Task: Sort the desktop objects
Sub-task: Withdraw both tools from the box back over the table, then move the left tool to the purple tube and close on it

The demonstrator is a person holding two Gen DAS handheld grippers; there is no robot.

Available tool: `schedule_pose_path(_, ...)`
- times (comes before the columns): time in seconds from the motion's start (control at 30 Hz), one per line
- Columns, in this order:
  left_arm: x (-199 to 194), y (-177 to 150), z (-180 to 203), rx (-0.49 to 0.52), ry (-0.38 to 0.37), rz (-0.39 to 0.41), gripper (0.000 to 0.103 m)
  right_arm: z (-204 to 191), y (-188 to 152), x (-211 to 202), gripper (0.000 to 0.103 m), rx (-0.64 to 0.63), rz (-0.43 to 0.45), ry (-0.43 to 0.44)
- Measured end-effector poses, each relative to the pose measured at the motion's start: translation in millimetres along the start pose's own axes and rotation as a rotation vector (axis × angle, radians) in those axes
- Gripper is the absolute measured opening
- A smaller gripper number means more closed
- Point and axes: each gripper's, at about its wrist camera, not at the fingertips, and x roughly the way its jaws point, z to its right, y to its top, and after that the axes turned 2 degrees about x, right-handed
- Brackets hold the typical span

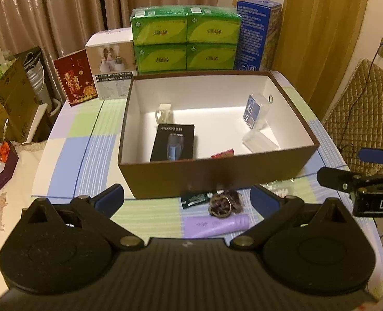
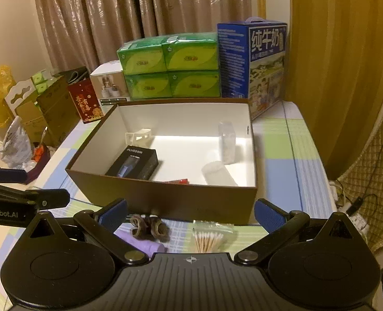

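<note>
**Choosing the next loose item in front of the brown box**

I am taking the brown box (image 1: 217, 176) as my landmark. I am holding my left tool (image 1: 187, 199) with its blue pads spread wide and nothing between them, hovering just in front of the box's near wall. Four loose things are lying on the worktop (image 1: 93, 129) in front of that wall. Going from the left, a small dark packet (image 1: 195, 199) is sitting just below the wall; the brown hair ties (image 1: 225, 203) are bunched beside it; a lilac tube (image 1: 217, 225) is lying nearer to me than both, touching or nearly touching the ties. Right of these, a clear bag of cotton swabs (image 2: 208, 238) is lying just in front of the box. My right tool (image 2: 190, 213) is also gaping wide and empty, poised over the ties and the swabs.

I am judging that the ties or the swabs should go next. I should be coming straight down with the pads either side of one item only, closing gently, then lifting clear of the rim before crossing it.

Inside the box a black shaver carton (image 1: 174, 142), clear plastic cases (image 1: 259, 129) and a pale clip-like piece (image 1: 163, 112) are already lying. A red-edged thing (image 1: 222, 153) behind the near wall is mostly hidden, so I cannot name it. The packet's print is too blurred to read, and my own tool body is covering the tube's near end.
</note>
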Motion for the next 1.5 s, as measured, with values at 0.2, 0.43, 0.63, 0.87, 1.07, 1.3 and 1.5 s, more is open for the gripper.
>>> schedule_pose_path(0.2, -4.0, -15.8, 4.5, 0.003, -0.005, -0.016, 0.102, 3.5, -15.4, -7.6, 0.101, 0.024, -0.014, 0.027)
schedule_pose_path(0.43, -3.4, -42.4, 4.8, 0.003, -0.015, -0.049, 0.102, 7.2, -41.3, -13.5, 0.101, 0.036, -0.054, 0.041)
schedule_pose_path(0.63, -1.0, -62.8, 3.4, 0.012, -0.039, -0.071, 0.100, 12.5, -63.2, -13.6, 0.101, 0.068, -0.095, 0.030)
schedule_pose_path(0.87, 3.5, -82.5, 9.6, 0.083, -0.041, -0.080, 0.095, 13.6, -78.4, -11.9, 0.101, 0.059, -0.118, 0.010)
schedule_pose_path(1.07, 8.8, -98.4, 10.9, 0.112, -0.065, -0.106, 0.092, 11.0, -93.7, -5.8, 0.101, 0.043, -0.146, 0.006)
schedule_pose_path(1.3, 18.3, -108.3, 10.8, 0.148, -0.087, -0.122, 0.084, 15.3, -105.9, 5.4, 0.101, 0.077, -0.185, -0.002)
schedule_pose_path(1.5, 34.5, -107.2, 12.3, 0.193, -0.131, -0.116, 0.078, 24.1, -109.0, 12.3, 0.101, 0.105, -0.197, -0.027)
